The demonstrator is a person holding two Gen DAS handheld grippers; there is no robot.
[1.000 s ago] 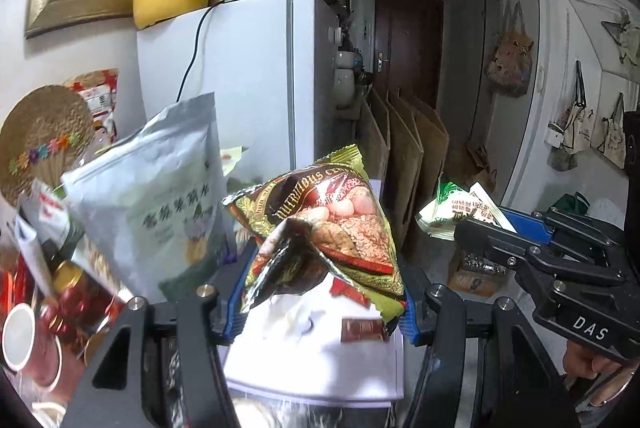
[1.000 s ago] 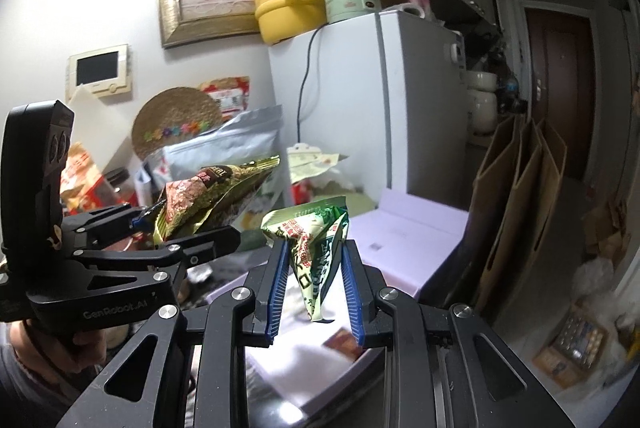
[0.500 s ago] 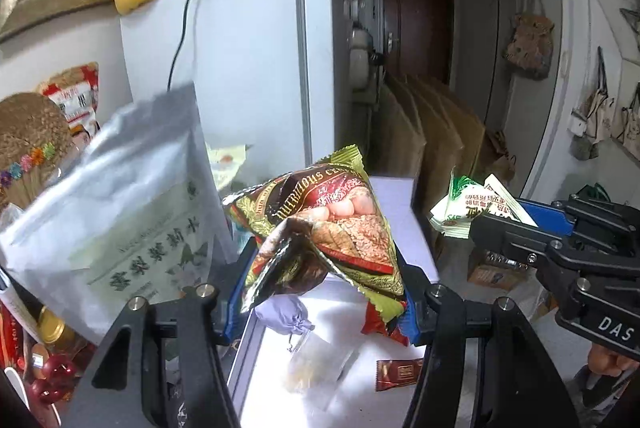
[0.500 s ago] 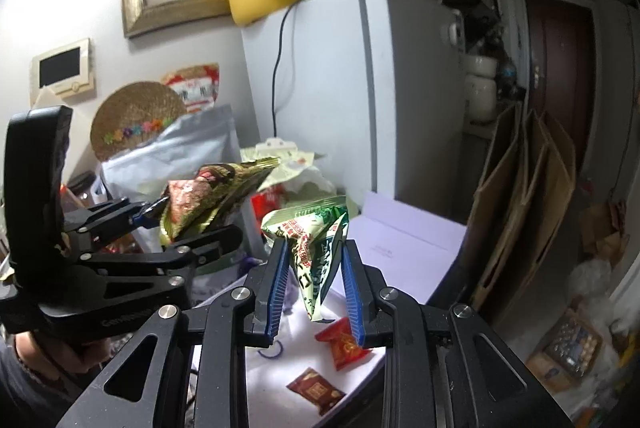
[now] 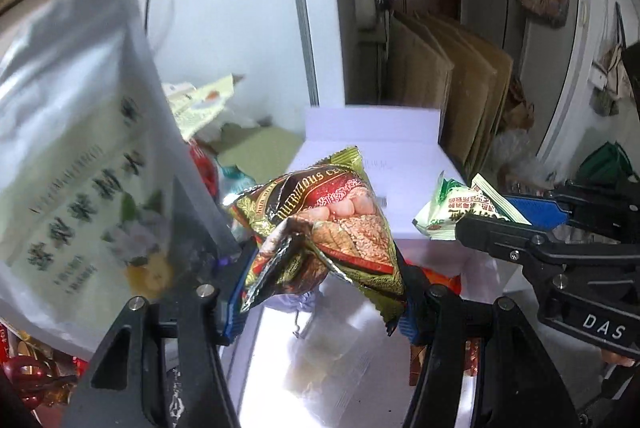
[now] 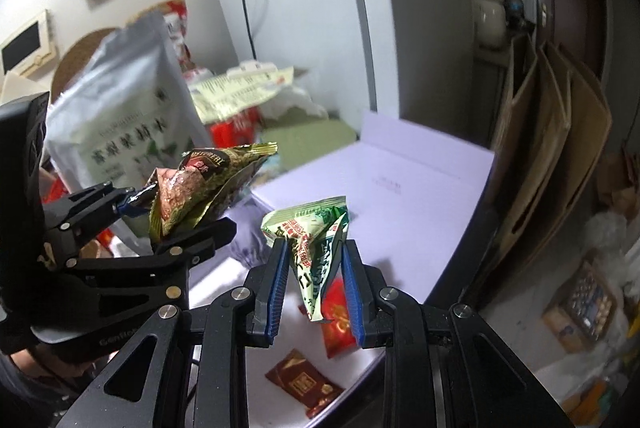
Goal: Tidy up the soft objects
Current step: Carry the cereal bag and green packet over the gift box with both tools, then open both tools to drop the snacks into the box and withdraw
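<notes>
Here, at the far left, a large silver pouch (image 5: 76, 155) stands tilted beside the left claw (image 5: 320, 292), whose blue-padded fingers (image 5: 234, 304) are clamped on a crumpled brown-and-gold snack packet (image 5: 336, 228), held up in the air above the near part of a white box (image 6: 400, 187) that lies on the table. Just beside it to the right, the right claw (image 6: 316, 292) pinches a green-and-white snack packet (image 6: 316, 240) between its own blue fingers (image 6: 278, 292), also lifted clear of the box. Below these, on the box's near edge, lie a red sachet (image 6: 340, 320) and a dark red sachet (image 6: 304, 382). Behind stands a white fridge (image 6: 304, 15), and further right brown paper bags (image 6: 548, 155) lean together by the table's right edge.
</notes>
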